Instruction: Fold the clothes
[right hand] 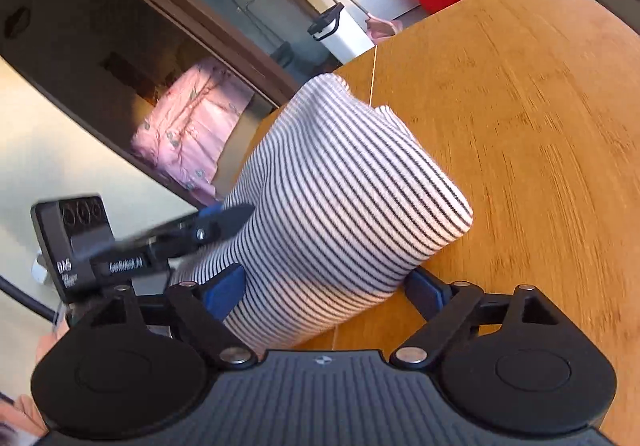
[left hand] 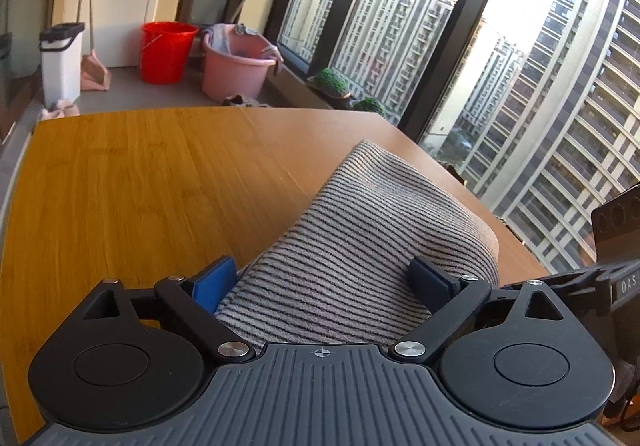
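Presently, through the left wrist view, the left gripper (left hand: 326,278) was seen low over the wooden table (left hand: 140,182), its blue pads (left hand: 214,280) spread wide to either side of the striped garment (left hand: 360,230). The folded cloth lay between the pads and seemed not to be pinched, so the jaws were judged apart, probably because a fold had been laid down and let go. The garment was found on the table's right part, running away from the camera toward the window side. Part of the other gripper's body was caught at the right edge, close by. Shown here only: the tall window (left hand: 400,26) with apartment blocks outside, and the floor beyond the table with a red bucket (left hand: 166,50), a pink basin (left hand: 236,62) and a white bin (left hand: 60,62). Through the right wrist view, the right gripper (right hand: 332,290) was likewise seen with pads wide, the near end of the garment's thick folded bundle sitting between them; no squeeze on the cloth could be made out, so it was read as released. The bundle was seen lying along the table's left edge. Given here only: the stacked layers and rounded fold at the garment's right side, the left gripper's dark finger (right hand: 224,224) at the cloth's left side, and a pink quilted item (right hand: 188,130) in the room behind. Blur on the table grain was noted.
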{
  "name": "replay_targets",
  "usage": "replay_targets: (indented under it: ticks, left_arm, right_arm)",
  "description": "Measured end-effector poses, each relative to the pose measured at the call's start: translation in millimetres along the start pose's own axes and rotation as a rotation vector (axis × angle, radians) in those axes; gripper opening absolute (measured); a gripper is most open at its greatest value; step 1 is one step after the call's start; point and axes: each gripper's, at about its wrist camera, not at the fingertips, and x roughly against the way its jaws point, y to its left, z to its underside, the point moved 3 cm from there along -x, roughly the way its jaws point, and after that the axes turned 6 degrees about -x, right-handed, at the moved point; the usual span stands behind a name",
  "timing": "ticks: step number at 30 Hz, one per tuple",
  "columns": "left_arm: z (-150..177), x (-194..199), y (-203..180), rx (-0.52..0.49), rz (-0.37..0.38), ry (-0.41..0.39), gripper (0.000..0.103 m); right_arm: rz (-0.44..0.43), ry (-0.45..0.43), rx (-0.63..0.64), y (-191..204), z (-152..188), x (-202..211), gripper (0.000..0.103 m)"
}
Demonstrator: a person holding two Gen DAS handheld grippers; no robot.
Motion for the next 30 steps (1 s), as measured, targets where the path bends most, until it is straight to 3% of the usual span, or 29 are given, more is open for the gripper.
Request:
replay_targets:
  ticks: [8,13,23,26,28,30]
  left_arm:
    - [3.4,7.7,-2.7,0.012,-0.004,0.003,0.097]
    - [3.6,10.6,-5.4,0.016,-0.004,0.003,0.097]
    - [3.5,8.6,-3.3,0.031,-0.012,0.000,0.098]
    - [2.5,8.6,-2.4,0.036,-0.014,-0.001,0.098]
    - [1.9,8.7,-1.8,0.037,-0.015,0.000,0.098]
    - [1.9,8.7,-2.0,0.036,-0.020,0.002,0.098]
  right_arm:
    - [0.022,-0.024,0.057,0.4,-1.4,10.1,0.079]
    - [0.064,-0.052,0.185,15.5,-4.6,24.0,0.080]
    - [0.076,-0.196,0.393,53.5,-28.9,50.5,0.079]
    - [0.078,-0.182,0.437,58.7,-28.3,38.3,0.075]
    - [0.100,-0.137,0.443,54.9,-26.6,20.9,0.063]
    - [0.130,-0.107,0.443,46.5,-23.4,5.1,0.062]
